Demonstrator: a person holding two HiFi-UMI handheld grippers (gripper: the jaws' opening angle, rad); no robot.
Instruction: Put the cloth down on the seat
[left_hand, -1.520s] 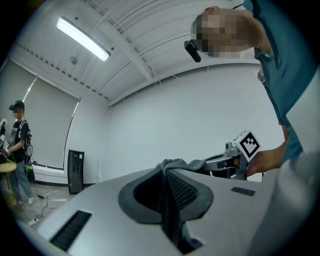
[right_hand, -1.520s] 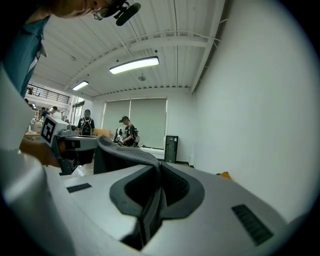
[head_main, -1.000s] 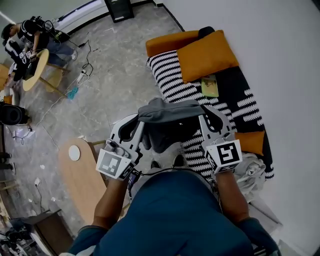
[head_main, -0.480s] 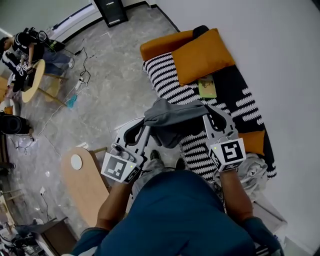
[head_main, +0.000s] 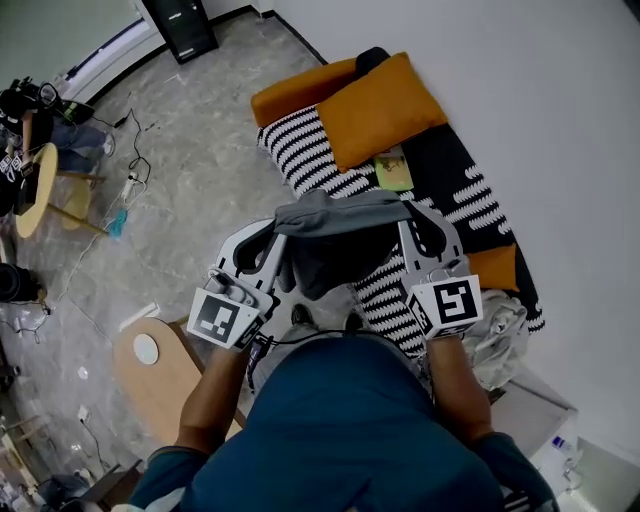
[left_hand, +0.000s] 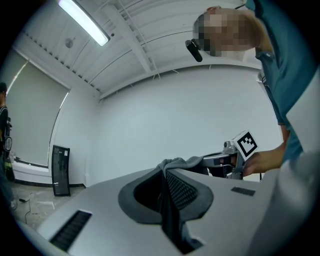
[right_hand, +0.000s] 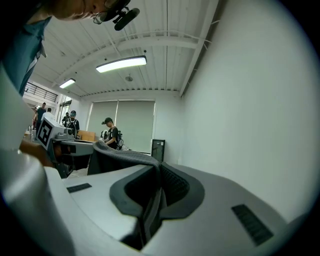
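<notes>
A grey cloth (head_main: 335, 240) is stretched between my two grippers and hangs down in folds, above the front edge of the sofa seat (head_main: 300, 150) with its black-and-white striped cover. My left gripper (head_main: 284, 223) is shut on the cloth's left end, and the fabric (left_hand: 172, 165) shows pinched between its jaws. My right gripper (head_main: 405, 212) is shut on the right end; there the cloth (right_hand: 122, 155) runs out of the jaws toward the left. Both grippers point roughly level.
On the sofa lie an orange cushion (head_main: 380, 95), an orange bolster (head_main: 295, 90) and a green book (head_main: 393, 170). A white heap of fabric (head_main: 500, 335) lies near the right gripper. A wooden side table (head_main: 160, 370) stands at lower left. The wall (head_main: 560, 120) is to the right.
Both grippers have carried the stretched cloth a little sideways toward the sofa, whose striped seat now lies closer under it. The grip on both ends is unchanged.
</notes>
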